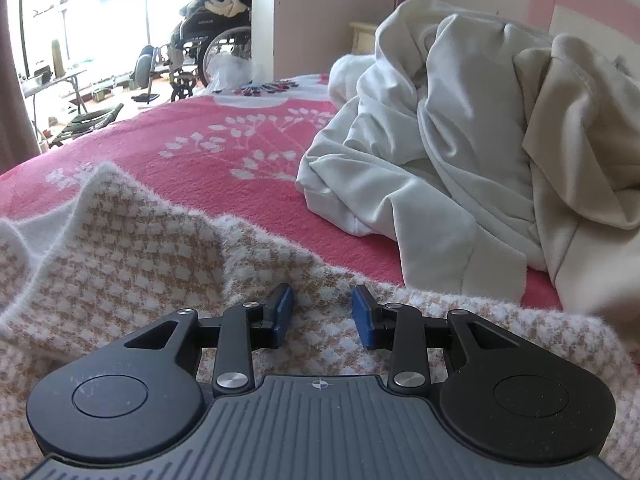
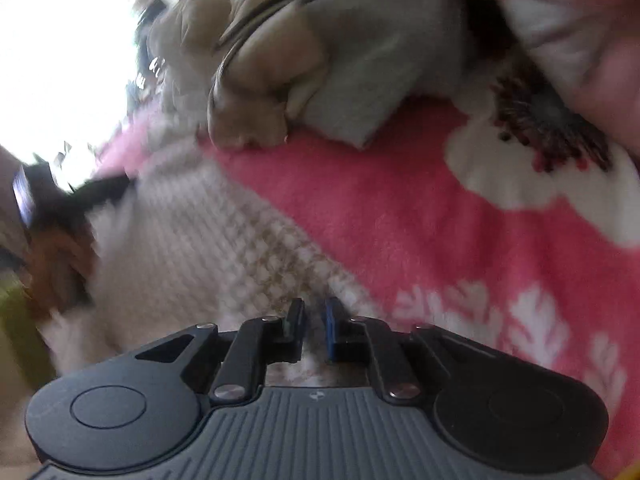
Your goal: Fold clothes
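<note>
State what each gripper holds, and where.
The right gripper pinches the checked knit garment at its edge. The garment lies between the pads of the left gripper, but a grip cannot be confirmed.

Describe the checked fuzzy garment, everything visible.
The checked fuzzy garment is a fluffy knit in a tan-and-white houndstooth pattern with plain white fuzzy edges. It lies rumpled, not yet folded, on the pink floral blanket, with raised ridges. The left gripper has a fold of it between its blue pads. In the blurred right wrist view the right gripper is nearly closed over its edge.
</note>
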{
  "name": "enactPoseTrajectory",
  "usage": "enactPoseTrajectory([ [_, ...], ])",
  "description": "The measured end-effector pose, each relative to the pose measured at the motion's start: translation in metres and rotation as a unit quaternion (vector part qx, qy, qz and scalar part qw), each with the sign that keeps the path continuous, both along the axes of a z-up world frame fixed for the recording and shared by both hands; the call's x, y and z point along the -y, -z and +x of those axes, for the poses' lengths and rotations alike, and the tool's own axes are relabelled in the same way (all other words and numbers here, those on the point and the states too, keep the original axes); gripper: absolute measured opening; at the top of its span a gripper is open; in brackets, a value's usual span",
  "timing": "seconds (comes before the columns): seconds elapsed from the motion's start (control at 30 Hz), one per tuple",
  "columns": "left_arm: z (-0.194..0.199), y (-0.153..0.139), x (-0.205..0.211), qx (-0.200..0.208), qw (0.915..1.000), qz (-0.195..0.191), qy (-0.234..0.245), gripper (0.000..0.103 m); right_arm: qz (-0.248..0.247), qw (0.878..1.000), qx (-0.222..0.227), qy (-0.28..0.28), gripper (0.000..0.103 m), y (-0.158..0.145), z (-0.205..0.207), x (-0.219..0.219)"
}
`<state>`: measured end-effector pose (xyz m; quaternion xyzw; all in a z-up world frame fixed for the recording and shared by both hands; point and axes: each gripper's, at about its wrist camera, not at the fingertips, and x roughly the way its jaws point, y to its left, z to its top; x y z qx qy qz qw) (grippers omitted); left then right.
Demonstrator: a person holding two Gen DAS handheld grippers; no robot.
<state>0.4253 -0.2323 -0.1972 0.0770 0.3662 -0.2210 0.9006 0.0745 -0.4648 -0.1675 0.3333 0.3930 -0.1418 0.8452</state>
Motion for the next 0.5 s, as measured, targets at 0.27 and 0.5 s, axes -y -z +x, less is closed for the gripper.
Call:
enactPoseTrajectory([
  [0.27, -0.029, -0.046, -0.007, 0.025, 0.9992, 0.030, 0.002, 0.035, 0.015, 0.999, -0.045, -0.016, 0.013, 0.001, -0.035, -0.026],
  [0.5, -0.165, -0.079, -0.013, 0.004, 0.9835, 0.040, 0.176, 0.036, -0.049, 0.997, -0.029, -0.048, 0.020, -0.042, -0.059, -0.048],
])
